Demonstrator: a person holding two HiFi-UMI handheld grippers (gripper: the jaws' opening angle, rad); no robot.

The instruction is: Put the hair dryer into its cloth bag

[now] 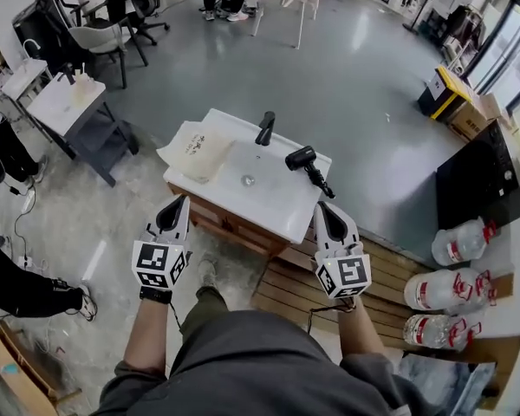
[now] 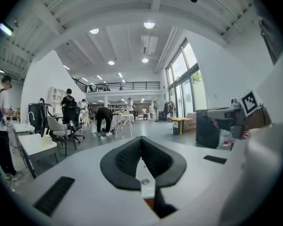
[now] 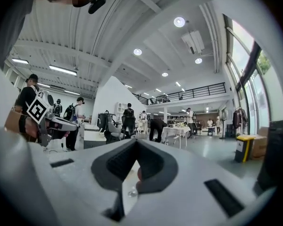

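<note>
**A:** How far along is it?

**B:** Nothing is done, by the look of it. The bag (image 1: 193, 150) lies flat at the left end of the counter (image 1: 286, 215). The dryer (image 1: 305, 165) lies at the right end, well apart from it. The basin (image 1: 247, 176) and faucet (image 1: 265, 128) sit between them.

**A:** And the grippers?

**B:** Both are short of the counter's near edge and hold nothing. The left gripper (image 1: 175, 211) has its jaws pressed together. Its own view shows the dark pads (image 2: 153, 157) meeting, with only the room beyond. The right gripper (image 1: 327, 217) is the same, closed on nothing, pads (image 3: 151, 164) together.

**A:** So what is left?

**B:** All of it, I'd judge: open the bag's mouth, lift the dryer, slide it in.

**A:** Materials, from the left?

**B:** The bag is pale cream cloth, limp and a little creased. It is roughly rectangular, with small dark print, and one corner seems to hang over the counter's left edge. The counter is white, smooth and glossy, set on a wooden cabinet. The basin is a shallow hollow with a metal drain. The faucet is black and angular. The dryer is black hard plastic, with a stubby barrel and a slim handle running toward the near right corner. I can't make out a cord. The gripper shells are plain white, and their pads are dark and ribbed.
</note>
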